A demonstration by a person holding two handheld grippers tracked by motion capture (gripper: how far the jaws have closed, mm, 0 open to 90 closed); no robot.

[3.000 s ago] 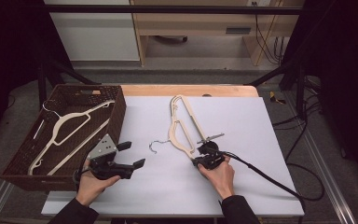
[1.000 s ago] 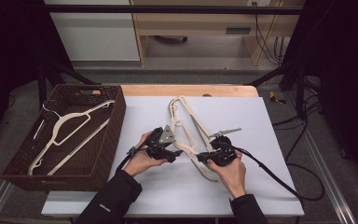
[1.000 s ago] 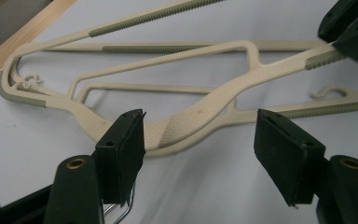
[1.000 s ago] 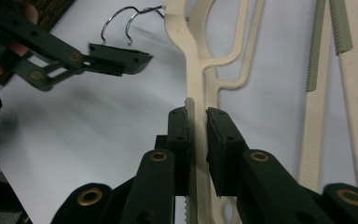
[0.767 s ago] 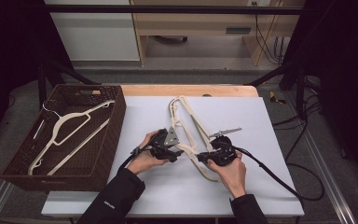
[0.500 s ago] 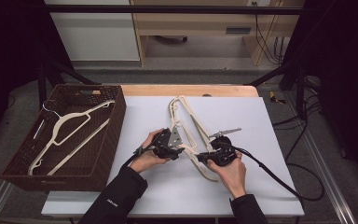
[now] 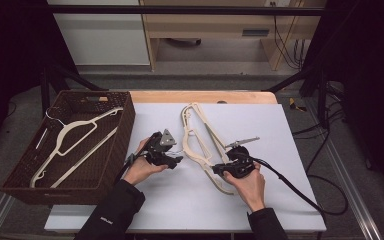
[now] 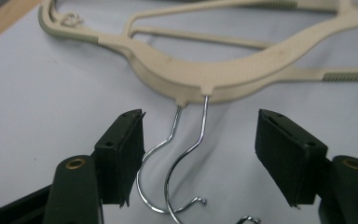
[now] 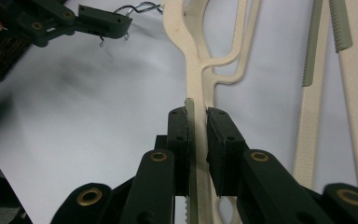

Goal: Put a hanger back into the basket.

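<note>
High view first: two cream plastic hangers [image 7: 200, 142] lie stacked on the white table top [image 7: 280, 200] just right of the frame's centre, their arms running from the upper middle down toward the lower right. At the left of the frame a dark woven basket [image 7: 115, 150] sits on the table's edge with one more hanger [image 7: 75, 142] lying inside it. The left gripper [image 7: 172, 159] is held just left of centre, jaws pointing right at the wire hooks [image 7: 180, 150] of the stacked pair. The right gripper [image 7: 219, 170] sits right of centre, lower down, its cable [image 7: 300, 192] trailing toward the lower right corner. In the left gripper view the two chrome hooks [image 8: 177, 158] drop from the cream hanger neck [image 8: 200, 84] in the upper half of the frame and curl down into the lower middle; the black jaws stand spread wide on either side of them, the left jaw just beside the nearer hook and the right jaw well apart, so this gripper is released and grips nothing. In the right gripper view the jaws rise from the bottom centre and are clenched on a cream hanger arm [image 9: 196, 84], which passes between the pads and runs to the top of the frame; the other gripper [image 9: 100, 28] shows in the upper left corner beside the hooks.
</note>
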